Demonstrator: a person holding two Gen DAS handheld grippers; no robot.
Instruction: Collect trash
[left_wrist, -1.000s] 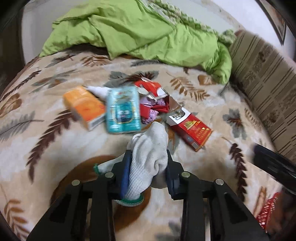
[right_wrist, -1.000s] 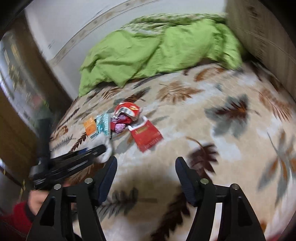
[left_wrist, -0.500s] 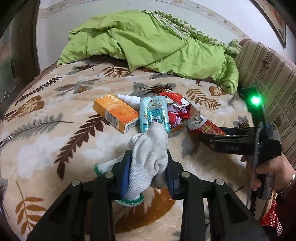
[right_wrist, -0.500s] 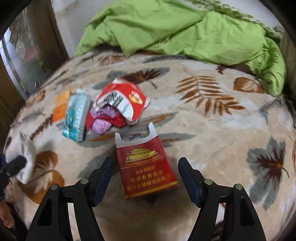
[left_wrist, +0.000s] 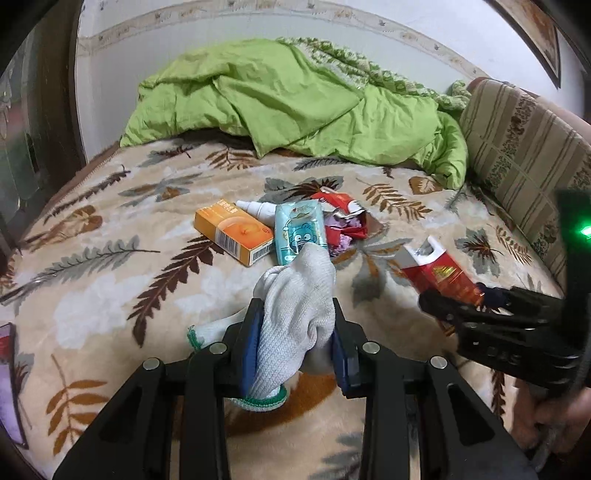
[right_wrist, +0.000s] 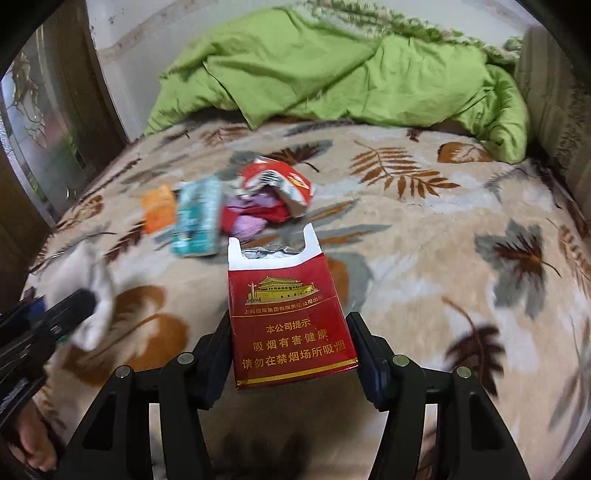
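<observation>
A white knit glove (left_wrist: 299, 295) with a green cuff sits clamped between the pads of my left gripper (left_wrist: 295, 314), which is shut on it above the leaf-patterned blanket (left_wrist: 110, 295). To its right an opened red cigarette pack (right_wrist: 288, 314) lies between the fingers of my right gripper (right_wrist: 291, 321). Those jaws are closing, with the pads right at the pack's sides. Farther back lie an orange box (left_wrist: 234, 230), a small white bottle (left_wrist: 255, 207), a teal packet (left_wrist: 301, 229) and crumpled red wrappers (left_wrist: 340, 221).
A rumpled green duvet (left_wrist: 295, 107) covers the far end of the bed. A striped cushion (left_wrist: 524, 158) runs along the right side. Dark wooden furniture (right_wrist: 55, 129) stands at the left. A person's hand (left_wrist: 546, 417) holds the right gripper.
The right gripper has moved in over the red cigarette pack, and its jaws have narrowed around it. The left gripper has drawn back and risen a little with the glove still in it.
</observation>
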